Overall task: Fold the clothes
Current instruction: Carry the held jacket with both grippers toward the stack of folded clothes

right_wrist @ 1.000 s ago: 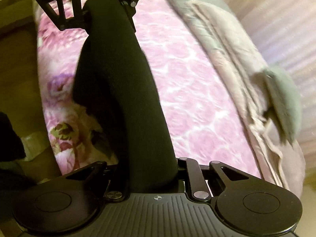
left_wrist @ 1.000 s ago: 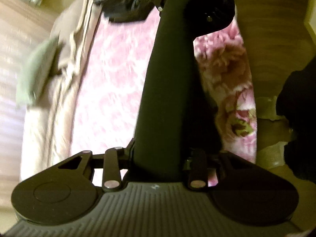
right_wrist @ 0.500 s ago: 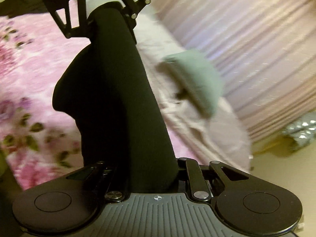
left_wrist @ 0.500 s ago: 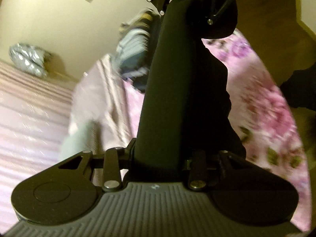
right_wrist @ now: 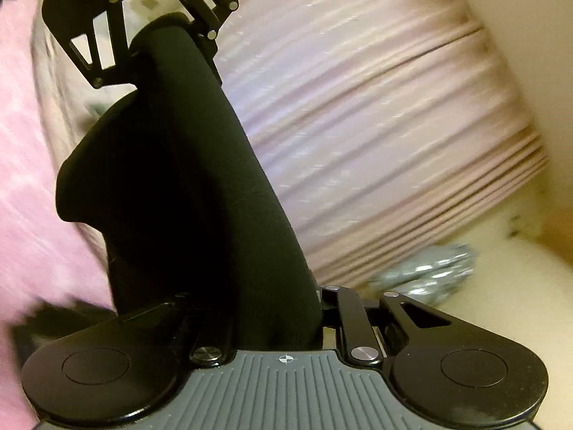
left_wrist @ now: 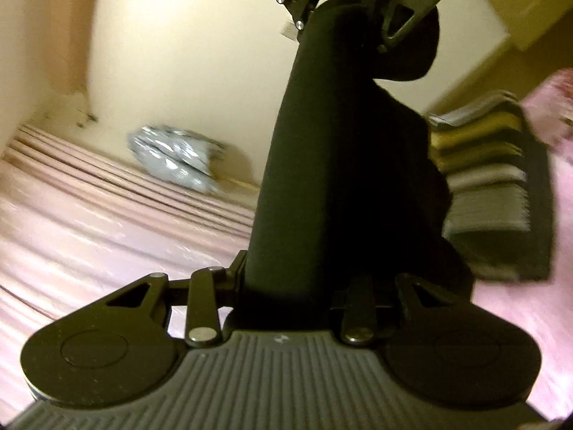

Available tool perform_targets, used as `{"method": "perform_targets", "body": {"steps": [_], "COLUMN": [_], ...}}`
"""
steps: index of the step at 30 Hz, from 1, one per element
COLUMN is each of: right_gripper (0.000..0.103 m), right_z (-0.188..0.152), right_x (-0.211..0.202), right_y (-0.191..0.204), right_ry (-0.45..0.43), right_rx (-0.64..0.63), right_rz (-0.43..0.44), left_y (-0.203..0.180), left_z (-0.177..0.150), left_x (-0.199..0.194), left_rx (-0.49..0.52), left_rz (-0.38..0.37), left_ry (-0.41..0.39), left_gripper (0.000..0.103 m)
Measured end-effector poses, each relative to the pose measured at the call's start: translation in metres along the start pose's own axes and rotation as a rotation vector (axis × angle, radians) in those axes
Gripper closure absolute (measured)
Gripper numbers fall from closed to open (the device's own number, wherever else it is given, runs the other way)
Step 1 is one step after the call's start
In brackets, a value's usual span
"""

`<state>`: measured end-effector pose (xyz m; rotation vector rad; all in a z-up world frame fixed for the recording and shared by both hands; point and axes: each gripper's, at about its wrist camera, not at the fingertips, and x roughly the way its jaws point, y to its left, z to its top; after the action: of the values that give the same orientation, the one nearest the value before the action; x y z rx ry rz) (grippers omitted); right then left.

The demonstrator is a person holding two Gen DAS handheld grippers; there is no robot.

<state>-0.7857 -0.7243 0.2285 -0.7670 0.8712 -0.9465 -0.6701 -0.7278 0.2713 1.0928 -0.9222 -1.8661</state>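
Black garment (left_wrist: 343, 179) hides both fingertips | left gripper (left_wrist: 361, 7), right gripper (right_wrist: 150, 18) each clamp it | background blurred

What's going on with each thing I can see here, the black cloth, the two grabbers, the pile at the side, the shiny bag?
black garment: clamped in both grippers, stretched up off the bed.
left gripper: shut on the black garment.
right gripper: shut on the black garment.
stack of clothes: folded, piled neatly on the pink bedspread.
curtain: drawn, hanging in pleats.
silver bag: crumpled, lying by the curtain's foot.
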Motion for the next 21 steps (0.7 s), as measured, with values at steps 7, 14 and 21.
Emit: {"method": "perform_targets", "body": {"steps": [7, 14, 21], "right_gripper": [0.087, 0.087, 0.087], "right_z": [-0.156, -0.234, -0.211], "right_x": [0.027, 0.004, 0.002], "right_y": [0.111, 0.218, 0.205], "right_ry": [0.096, 0.197, 0.21], "right_rx": [-0.108, -0.021, -0.002], "right_rz": [-0.031, 0.12, 0.132], "left_y": [-0.205, -0.349, -0.334], "left_z": [0.008, -0.008, -0.009], "left_x": [0.112, 0.133, 0.138], "left_rx": [0.055, 0.093, 0.095], "left_rz": [-0.029, -0.067, -0.118], "left_ry": [-0.024, -0.006, -0.015], "left_gripper": [0.07, 0.07, 0.068]}}
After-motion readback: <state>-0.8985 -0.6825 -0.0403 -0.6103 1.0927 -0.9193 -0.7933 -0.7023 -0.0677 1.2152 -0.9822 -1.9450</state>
